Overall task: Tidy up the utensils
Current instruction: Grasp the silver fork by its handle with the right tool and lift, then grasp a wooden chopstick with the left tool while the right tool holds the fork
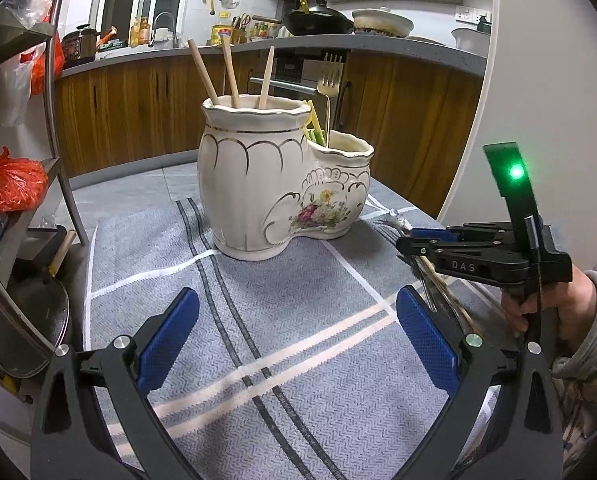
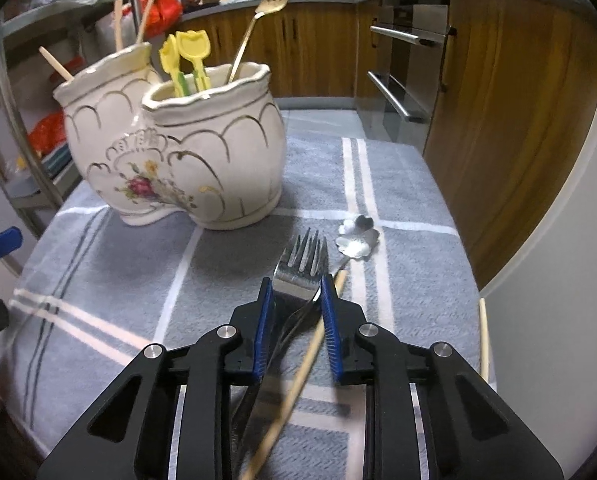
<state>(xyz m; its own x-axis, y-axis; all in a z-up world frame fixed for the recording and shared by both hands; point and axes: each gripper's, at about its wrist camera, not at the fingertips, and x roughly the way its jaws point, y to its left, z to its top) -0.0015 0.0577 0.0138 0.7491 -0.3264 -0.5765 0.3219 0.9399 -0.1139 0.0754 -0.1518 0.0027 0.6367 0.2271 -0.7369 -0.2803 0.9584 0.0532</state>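
Note:
A white ceramic two-pot holder [image 1: 266, 184] stands on the cloth; it also shows in the right wrist view [image 2: 202, 156]. Its tall pot holds three chopsticks [image 1: 230, 72]. Its low pot holds a gold fork [image 2: 258, 16] and yellow picks [image 2: 186, 60]. My left gripper [image 1: 298, 336] is open and empty, in front of the holder. My right gripper [image 2: 296, 292] hangs low over a silver fork [image 2: 302, 264], a chopstick [image 2: 310, 344] and a flower-shaped spoon [image 2: 356, 236] lying on the cloth. Its jaws stand partly closed around the fork and chopstick; contact is unclear.
A grey striped cloth [image 1: 258, 320] covers the table. Another chopstick [image 2: 484, 336] lies at the cloth's right edge. A metal rack [image 1: 54, 120] with red bags stands to the left. Wooden cabinets and an oven [image 2: 402, 80] lie beyond the table.

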